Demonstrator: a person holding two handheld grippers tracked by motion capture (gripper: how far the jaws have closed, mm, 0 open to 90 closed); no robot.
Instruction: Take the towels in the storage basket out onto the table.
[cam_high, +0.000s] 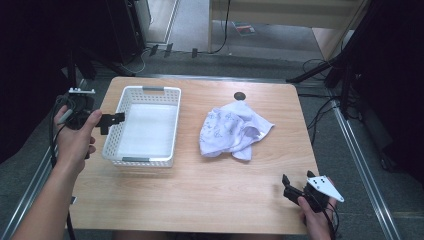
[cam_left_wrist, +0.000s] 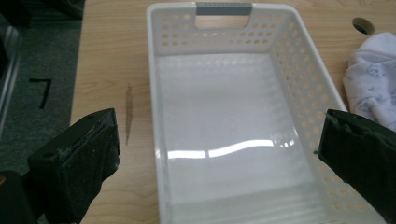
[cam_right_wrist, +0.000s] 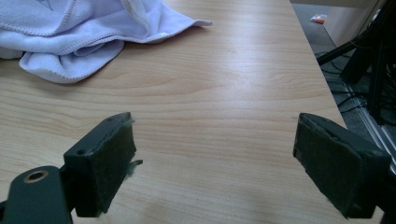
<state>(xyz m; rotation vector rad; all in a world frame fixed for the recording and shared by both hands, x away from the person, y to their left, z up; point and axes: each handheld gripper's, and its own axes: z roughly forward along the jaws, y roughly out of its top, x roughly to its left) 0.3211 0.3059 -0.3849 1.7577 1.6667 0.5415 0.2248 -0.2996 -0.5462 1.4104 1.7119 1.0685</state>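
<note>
Left hand-held gripper (cam_high: 111, 120) wide open, empty, jaws spread at the left rim of the white perforated basket (cam_high: 170, 131); in the left gripper view, hand-held gripper (cam_left_wrist: 217, 154) looking down into the basket (cam_left_wrist: 299, 65), one jaw outside the left wall, the other over the right wall. Right hand-held gripper (cam_high: 289, 186) also wide open and empty, low over the near right corner of the surface (cam_high: 200, 200); in the right gripper view (cam_right_wrist: 212, 161), jaws far apart above bare wood.

Light wooden surface (cam_right_wrist: 224, 74), rectangular, rounded corners, with a small dark round hole (cam_high: 240, 96) near the far edge. Basket empty, grey handles at both short ends, lying on the left half. Crumpled white cloth (cam_high: 232, 129) with a faint printed pattern right of centre, well apart from the basket, beyond the right hand-held gripper; stitched hem of the cloth (cam_right_wrist: 70, 28) clear in the right gripper view. Grey floor around, dark stands and cables (cam_high: 320, 67) at the right, black equipment at the far left.

Left hand (cam_high: 74, 137) raised beside the left edge, forearm entering from the bottom left. Right hand (cam_high: 316, 212) at the bottom right, wrapped around the handle, grey three-cornered plate (cam_high: 326, 187) on top.
</note>
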